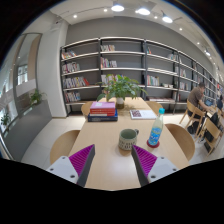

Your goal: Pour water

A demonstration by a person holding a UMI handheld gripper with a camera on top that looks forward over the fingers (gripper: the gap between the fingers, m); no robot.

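Surface (105, 150) runs ahead of tongs (113, 160), toward bookshelves (120, 68) far beyond.
Book stack (102, 110) and plant (122, 88) well beyond tongs.
Water bottle (156, 130) ahead, off to right, upright, untouched.
Cup (128, 139) just ahead, between finger lines, apart from bottle.
Tongs spread wide, holding nothing.
Judgement: task barely begun; 0 steps done, grasp and pour left.
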